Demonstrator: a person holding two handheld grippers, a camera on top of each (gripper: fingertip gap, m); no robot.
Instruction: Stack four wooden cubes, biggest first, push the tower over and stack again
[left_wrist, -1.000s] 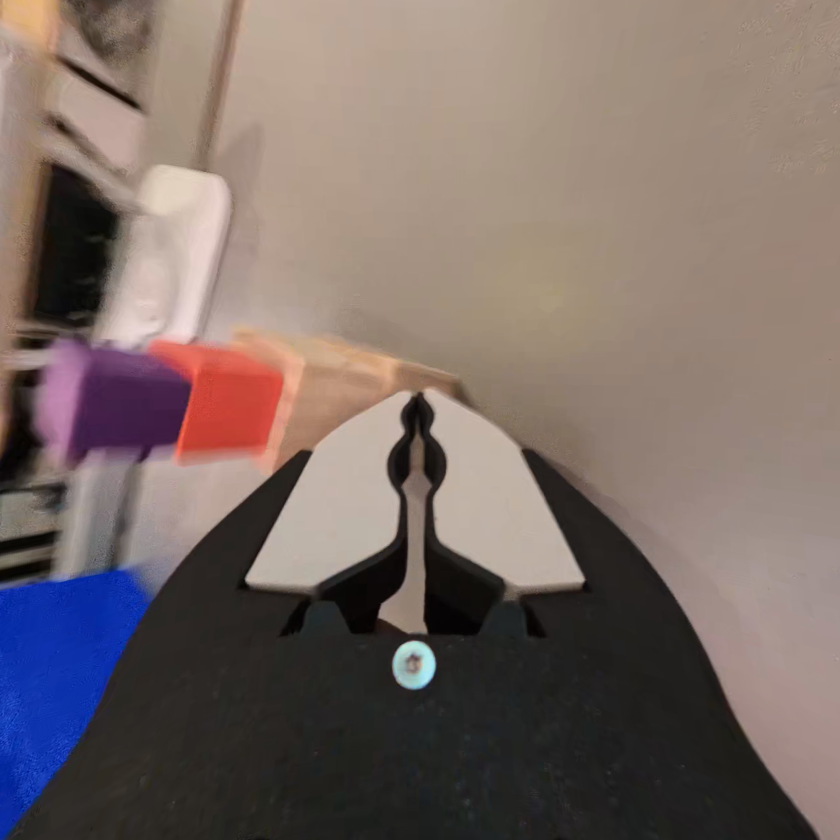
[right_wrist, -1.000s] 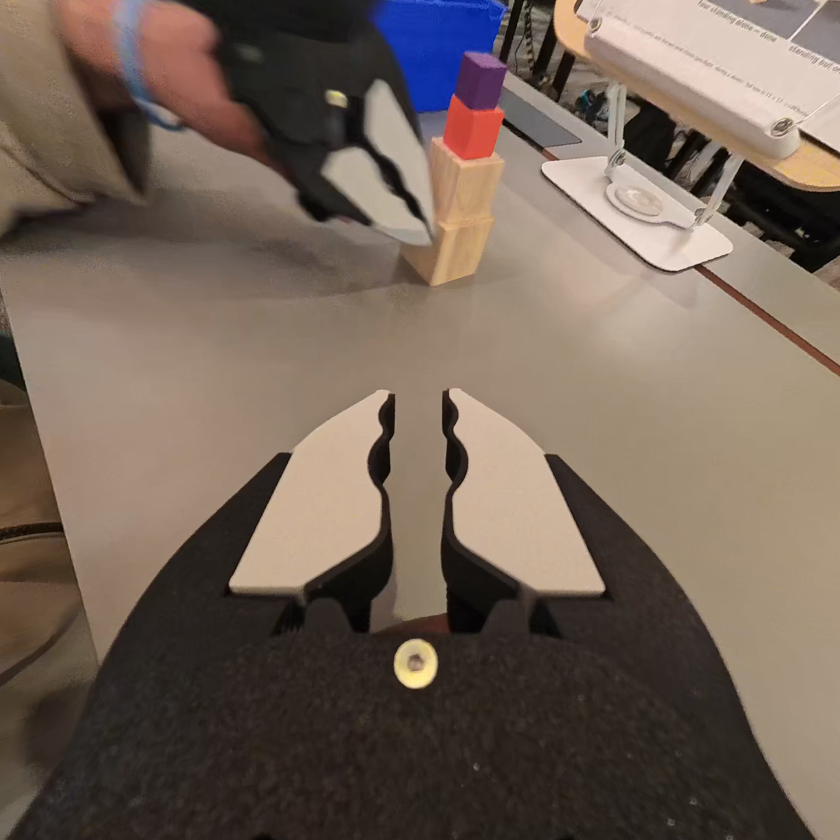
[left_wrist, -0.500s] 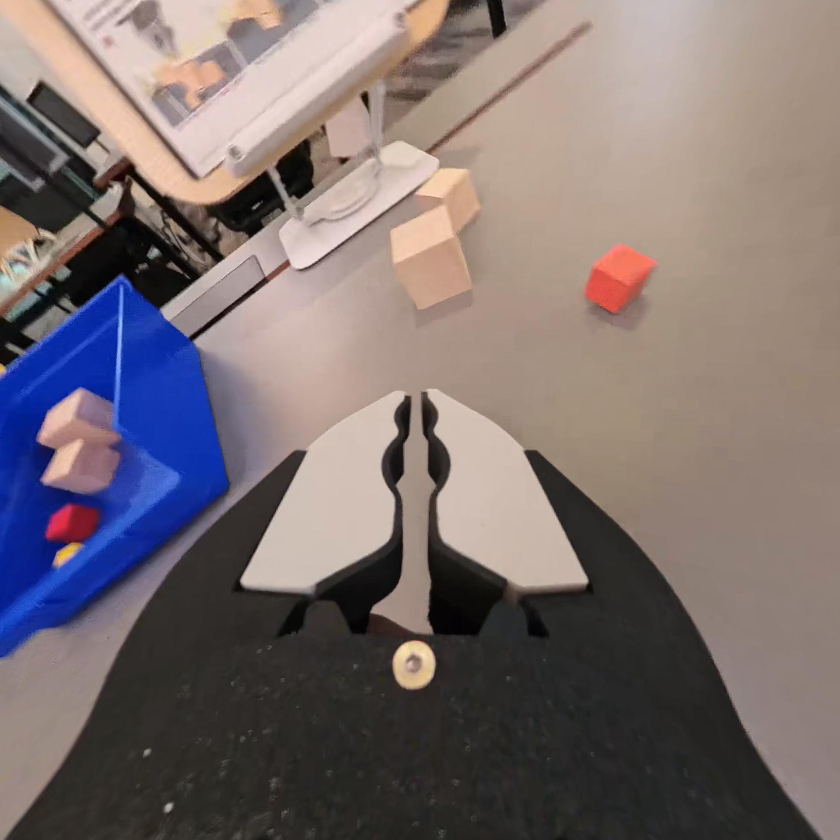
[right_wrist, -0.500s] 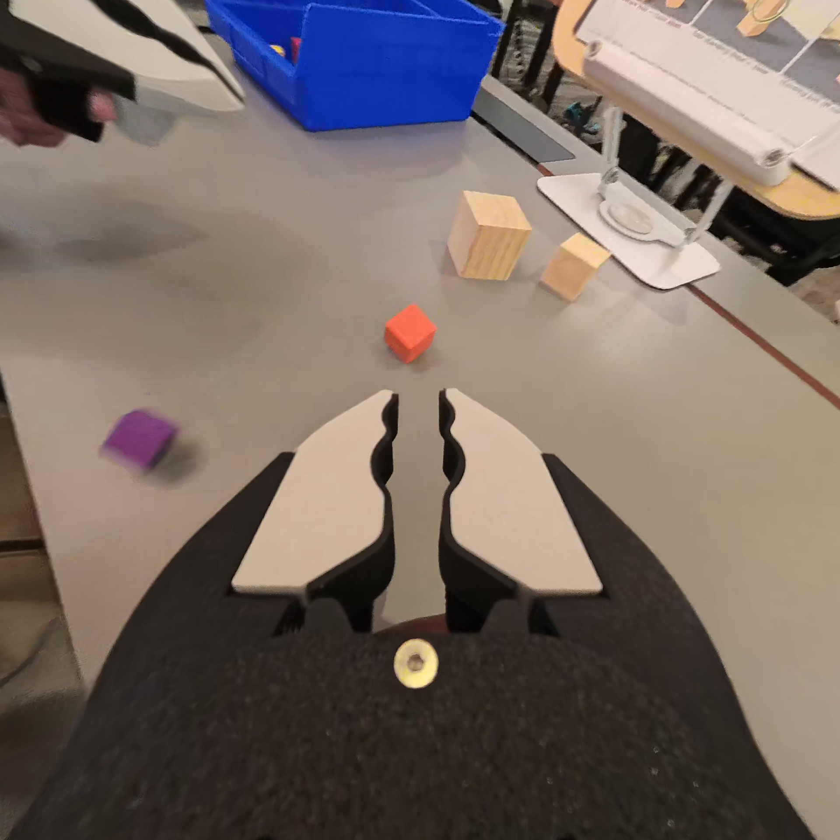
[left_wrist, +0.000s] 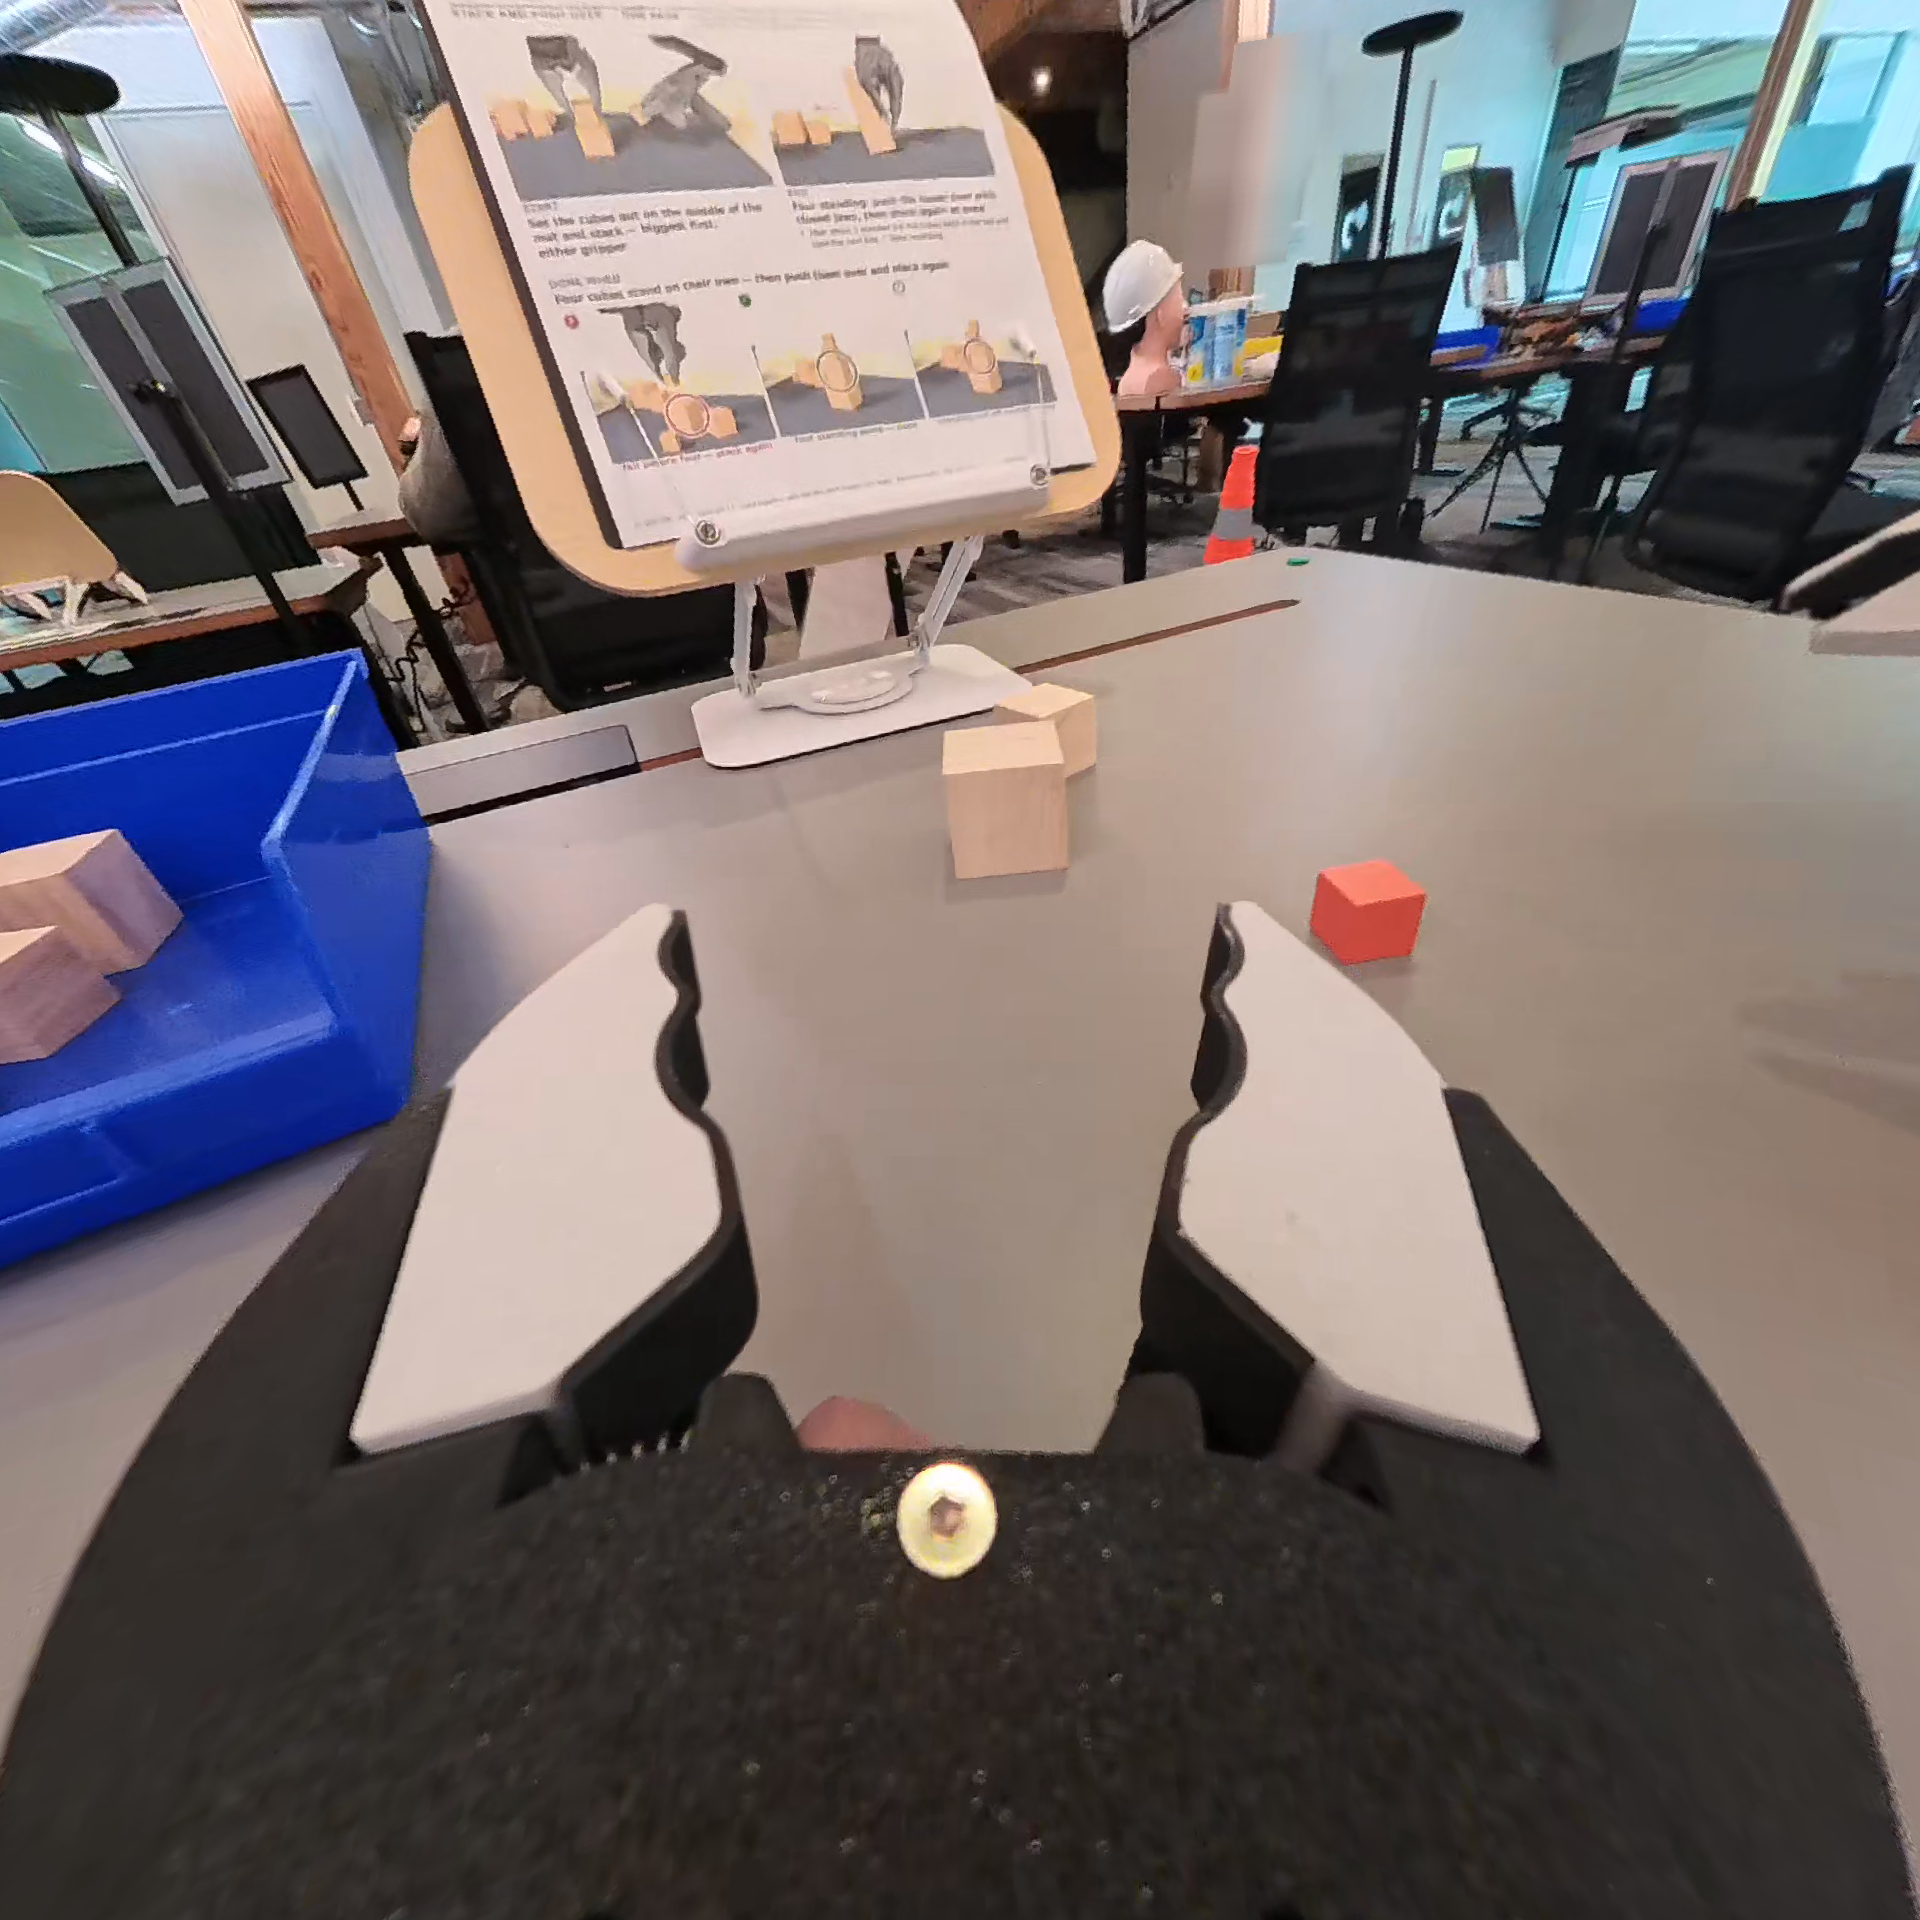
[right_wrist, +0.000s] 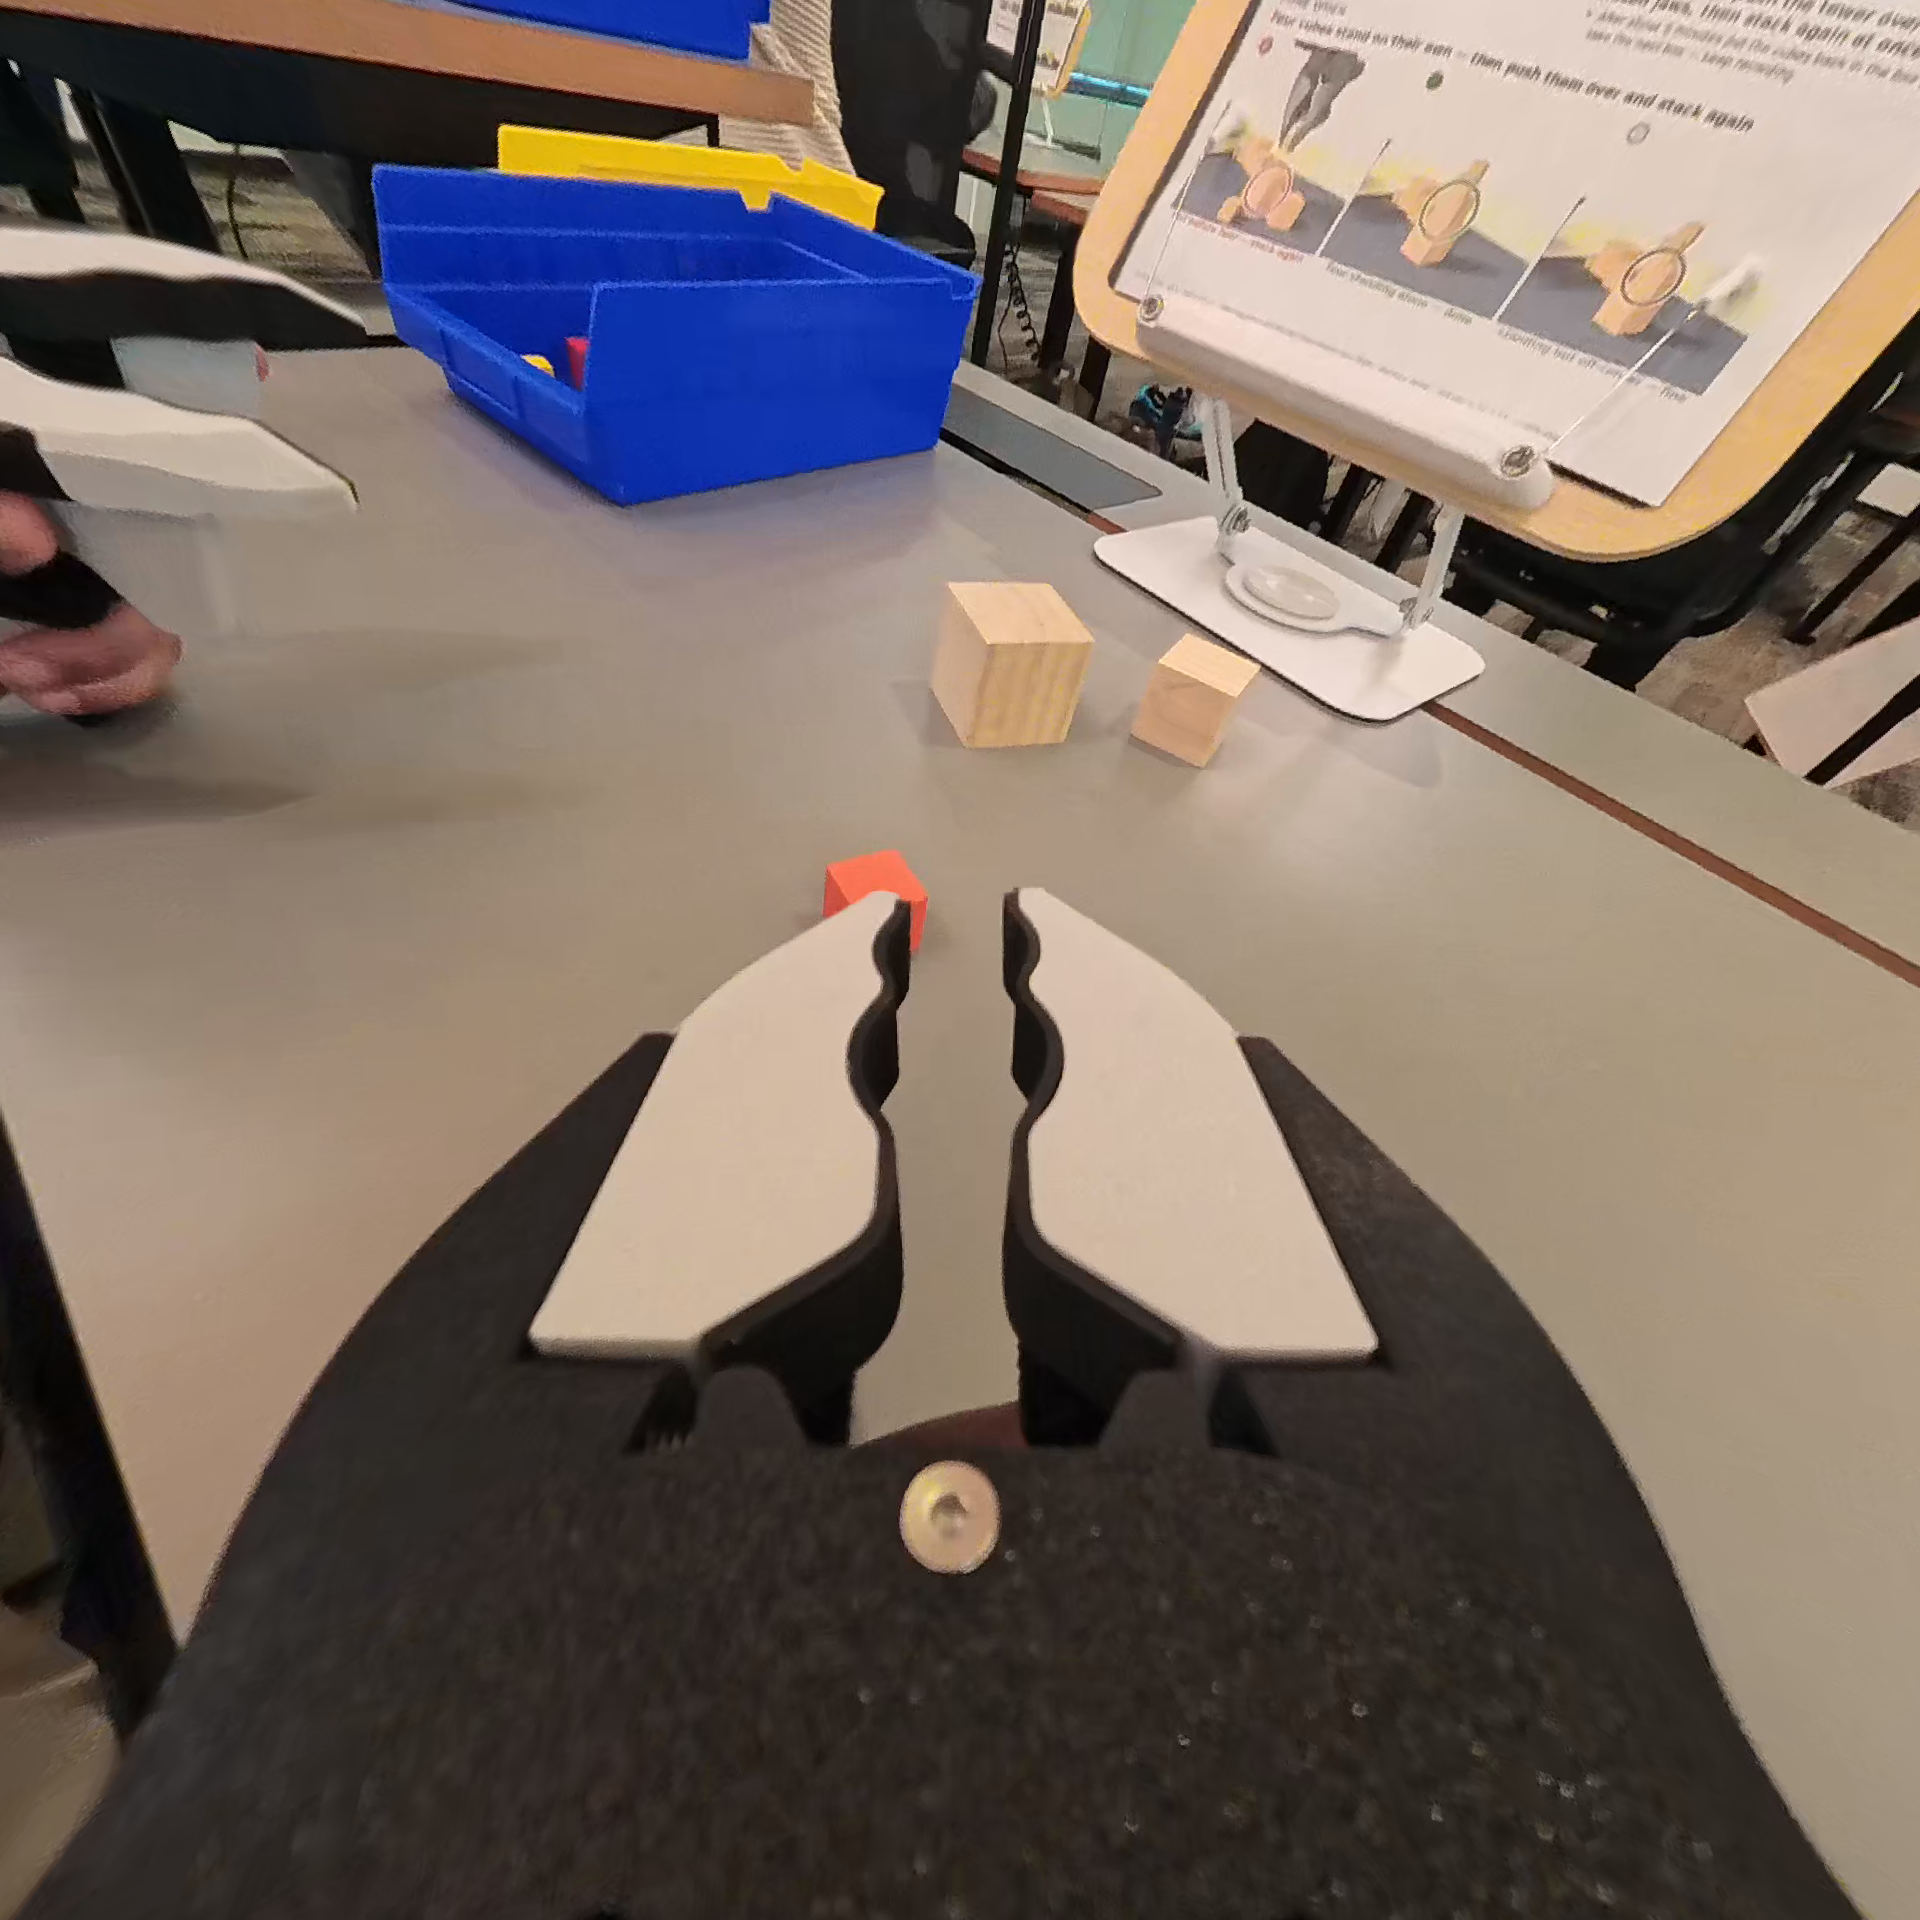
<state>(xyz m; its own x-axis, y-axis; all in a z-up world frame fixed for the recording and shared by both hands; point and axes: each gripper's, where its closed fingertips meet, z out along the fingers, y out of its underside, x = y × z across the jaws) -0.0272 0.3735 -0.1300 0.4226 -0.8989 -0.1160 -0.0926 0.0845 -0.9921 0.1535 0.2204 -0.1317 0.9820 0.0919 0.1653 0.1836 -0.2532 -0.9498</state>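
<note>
Red cube (right_wrist: 871, 885) lies just beyond narrowly parted right tongs (right_wrist: 954, 906); left tongs (left_wrist: 948, 920) gape wide.

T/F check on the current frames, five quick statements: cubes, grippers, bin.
1. The large wooden cube stands on the small wooden cube. False: both sit on the table, side by side.
2. The left gripper is open and empty. True.
3. The red cube is in the blue bin. False: it lies on the table.
4. The right gripper holds nothing. True.
5. No cube is stacked on another. True.
</note>
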